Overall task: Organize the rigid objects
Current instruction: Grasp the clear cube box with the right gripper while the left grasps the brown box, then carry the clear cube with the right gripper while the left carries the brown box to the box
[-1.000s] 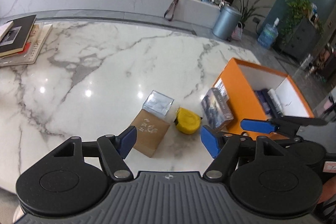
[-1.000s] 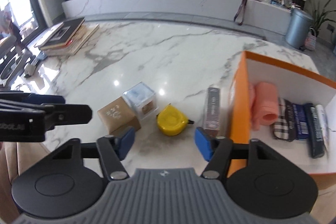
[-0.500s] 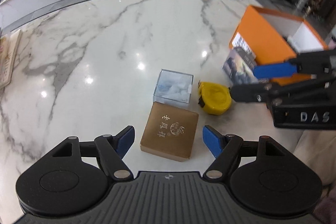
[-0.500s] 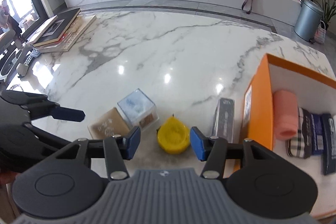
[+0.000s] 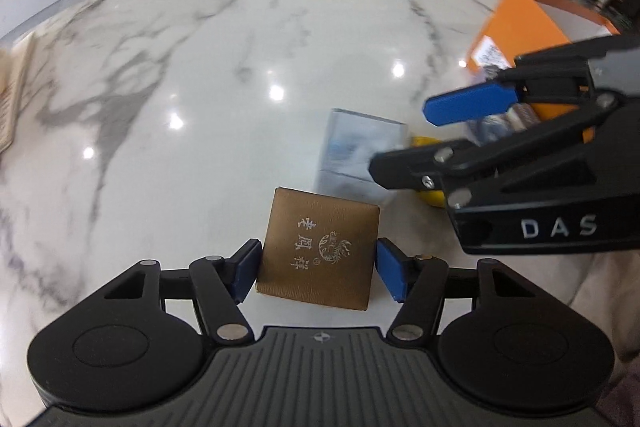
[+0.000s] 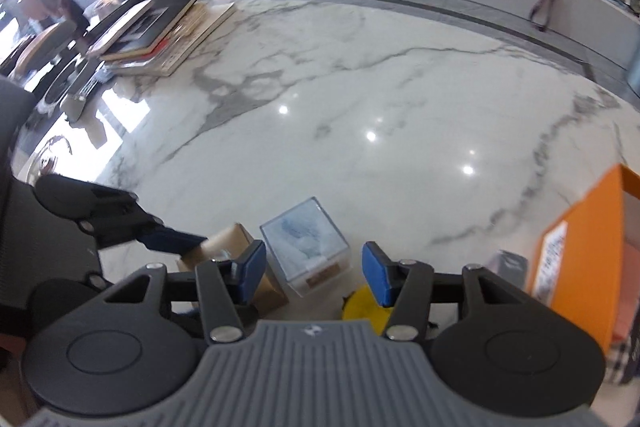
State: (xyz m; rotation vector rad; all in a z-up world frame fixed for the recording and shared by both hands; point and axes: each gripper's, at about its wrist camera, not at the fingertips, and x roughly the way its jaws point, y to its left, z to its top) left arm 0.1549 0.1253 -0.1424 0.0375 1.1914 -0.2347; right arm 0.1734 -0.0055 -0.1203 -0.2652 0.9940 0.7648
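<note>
Left gripper (image 5: 318, 273) is straddling the brown box (image 5: 320, 251), its two blue pads lying just beside the box's left and right edges; whether they are pressing it or merely close cannot be told. Right gripper (image 6: 314, 273) is hovering with its jaws spread wide and holding nothing — the clear plastic box (image 6: 306, 241) is lying just ahead between its fingers and the yellow tape measure (image 6: 366, 305) is showing partly beneath its right finger.

Seen from the left wrist, the clear box is sitting just beyond the brown box's far right corner, with the yellow item beside it, largely hidden behind the right gripper's black body, which is bearing the white letters "DAS". Silver Chinese characters and a round bird-like emblem are showing on the brown box's lid; the characters are too small to read with certainty.

Brown box: square, flat-topped, matte with a faint metallic sheen. Clear box: cube-like, transparent, with pale blue-white contents. An orange storage box (image 6: 588, 247) — rigid, white inside, carrying a white label with unreadable print — is standing to the right on the glossy grey-veined marble table (image 6: 340, 87).
</note>
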